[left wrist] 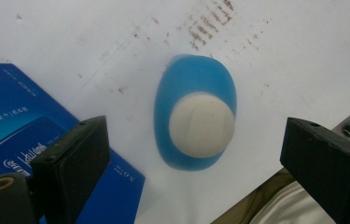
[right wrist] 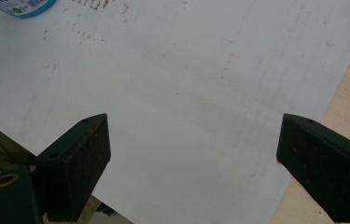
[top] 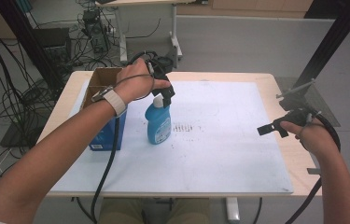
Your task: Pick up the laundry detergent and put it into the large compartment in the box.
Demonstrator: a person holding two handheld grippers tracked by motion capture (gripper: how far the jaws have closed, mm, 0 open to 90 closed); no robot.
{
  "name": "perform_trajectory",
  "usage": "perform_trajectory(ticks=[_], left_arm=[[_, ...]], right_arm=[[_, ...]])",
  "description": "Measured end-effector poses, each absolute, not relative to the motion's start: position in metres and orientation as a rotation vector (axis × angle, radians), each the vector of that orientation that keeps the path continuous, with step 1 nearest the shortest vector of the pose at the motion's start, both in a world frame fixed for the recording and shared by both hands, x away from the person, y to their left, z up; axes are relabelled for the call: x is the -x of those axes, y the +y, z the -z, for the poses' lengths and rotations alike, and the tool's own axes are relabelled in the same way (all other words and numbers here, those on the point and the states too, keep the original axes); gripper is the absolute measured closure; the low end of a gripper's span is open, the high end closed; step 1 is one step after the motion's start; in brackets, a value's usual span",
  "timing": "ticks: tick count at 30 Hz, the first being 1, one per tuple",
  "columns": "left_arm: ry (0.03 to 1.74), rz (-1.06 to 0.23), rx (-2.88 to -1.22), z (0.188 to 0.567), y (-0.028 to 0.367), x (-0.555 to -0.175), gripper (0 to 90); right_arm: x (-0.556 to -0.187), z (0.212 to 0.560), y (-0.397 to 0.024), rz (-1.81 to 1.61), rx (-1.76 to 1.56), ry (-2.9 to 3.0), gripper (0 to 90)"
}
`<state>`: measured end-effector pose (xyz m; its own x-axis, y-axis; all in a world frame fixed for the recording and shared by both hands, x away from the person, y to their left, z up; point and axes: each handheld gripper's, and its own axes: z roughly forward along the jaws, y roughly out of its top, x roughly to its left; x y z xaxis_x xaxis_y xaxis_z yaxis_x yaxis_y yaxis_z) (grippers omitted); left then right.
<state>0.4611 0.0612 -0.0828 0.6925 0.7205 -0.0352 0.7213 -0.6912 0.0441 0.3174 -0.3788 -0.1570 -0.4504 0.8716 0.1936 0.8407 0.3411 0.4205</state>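
A blue bottle with a white cap stands upright on the white mat, left of centre. My left gripper hovers right above the cap, pointing down. In the left gripper view the jaws stand wide apart on either side of the white cap and the bottle, not touching them. My right gripper is held above the mat's right edge, open, with nothing between its jaws. The bottle's base shows at the top left of the right gripper view.
An open cardboard box with a blue side stands just left of the bottle. Brown specks mark the mat to the bottle's right. Beyond the wooden table lie cables and a black frame post.
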Motion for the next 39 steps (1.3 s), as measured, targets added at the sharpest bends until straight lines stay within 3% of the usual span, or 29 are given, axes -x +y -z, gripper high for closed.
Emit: perform_trajectory(ticks=[39], left_arm=[[1.235, 0.042, -2.799, 0.083, 0.07, -0.4623, 9.8]], right_arm=[[-0.3167, 0.1539, -0.3773, -0.723, -1.611, 2.512, 9.9]])
